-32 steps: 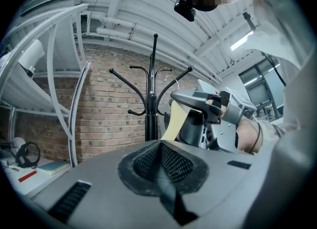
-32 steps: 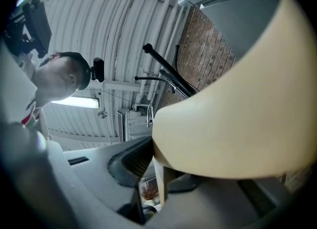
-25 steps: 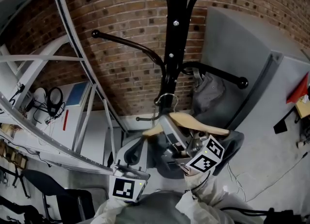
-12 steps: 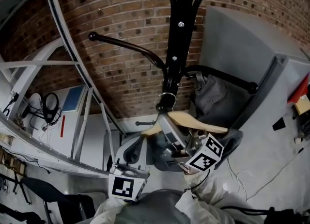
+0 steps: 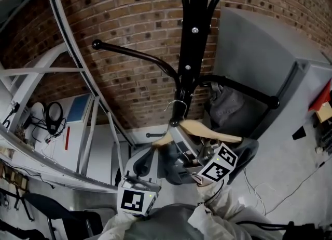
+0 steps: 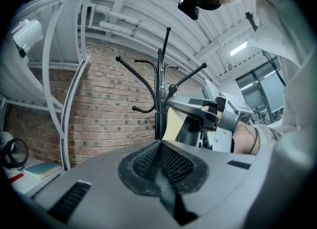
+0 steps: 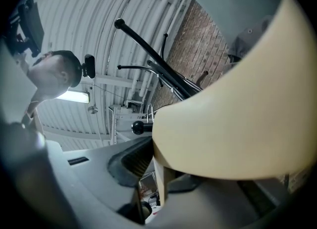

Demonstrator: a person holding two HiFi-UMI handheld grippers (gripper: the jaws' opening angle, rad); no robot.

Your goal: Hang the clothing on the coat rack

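— Grip at this point?

— Right gripper (image 7: 163,173): jaws part-way closed and clamped on the wooden hanger (image 5: 210,129) at one shoulder, with pale wood across the whole right side of the right gripper view. Left gripper (image 6: 161,166): pads pressed together, nothing between them, idle at the lower left of the head view.

— And the hanger's place?

— Centre of the head view, tilted, with the metal hook (image 5: 178,110) uppermost. Hook overlapping the black pole of the coat rack (image 5: 193,36), just under the fork of the lower arms. Not seen over any arm yet.

— Clothing?

— Grey cloth (image 5: 225,103), bunched just right of the pole and below the right-hand rack arm (image 5: 244,88). Impossible to tell whether hung from that arm or from the hanger.

— Handling, then?

— On the wood side, probably light and stiff. Smooth and rounded too, so likely to pivot in a single pinch out at the shoulder. On the cloth side, soft and limp, apt to swing and to slide off a tilted shoulder.

— Best hold?

— Nearer the neck, close under the hook, for steering, and level throughout. Spare gripper under the far shoulder, or gathering loose cloth. Never on the wire hook itself: too thin, too slick, too free to swivel.
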